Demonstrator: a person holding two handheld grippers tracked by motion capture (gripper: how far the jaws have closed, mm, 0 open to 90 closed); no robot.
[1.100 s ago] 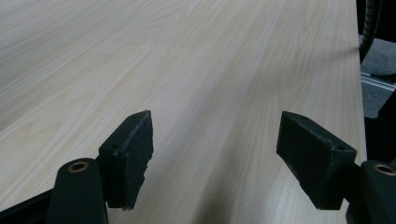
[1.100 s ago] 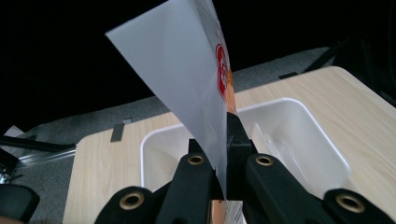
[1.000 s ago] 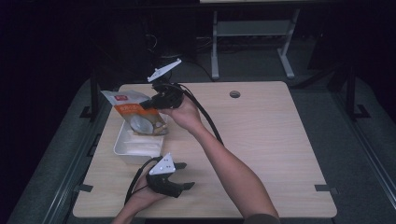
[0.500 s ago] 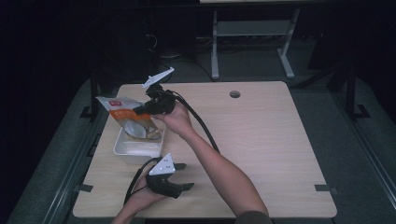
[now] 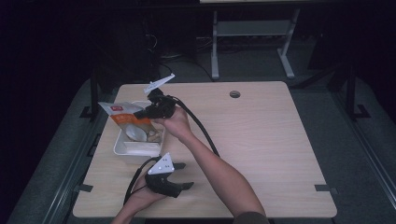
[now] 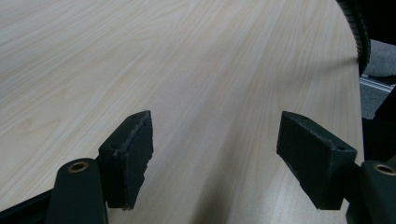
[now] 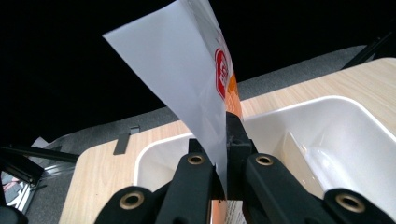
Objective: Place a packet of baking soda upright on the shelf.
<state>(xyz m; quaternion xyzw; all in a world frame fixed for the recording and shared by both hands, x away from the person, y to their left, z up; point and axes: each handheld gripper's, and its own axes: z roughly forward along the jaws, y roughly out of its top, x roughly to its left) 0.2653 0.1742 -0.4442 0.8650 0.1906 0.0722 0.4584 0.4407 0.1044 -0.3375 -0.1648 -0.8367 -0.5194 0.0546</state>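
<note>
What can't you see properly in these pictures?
- Writing on the snack bag: too small in the high view; the right gripper's fingers cover part in its view.
- White tray's contents: the bag hides much of them.
- Person's left hand: cut off at the bottom edge.

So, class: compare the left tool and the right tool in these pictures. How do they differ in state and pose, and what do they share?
The left tool has its jaws wide apart, with nothing between them; the right tool is shut on the orange and white pouch. The left tool sits low at the table's near edge; the right tool is raised over the white tray. Both have black jaws and a trailing cable.
</note>
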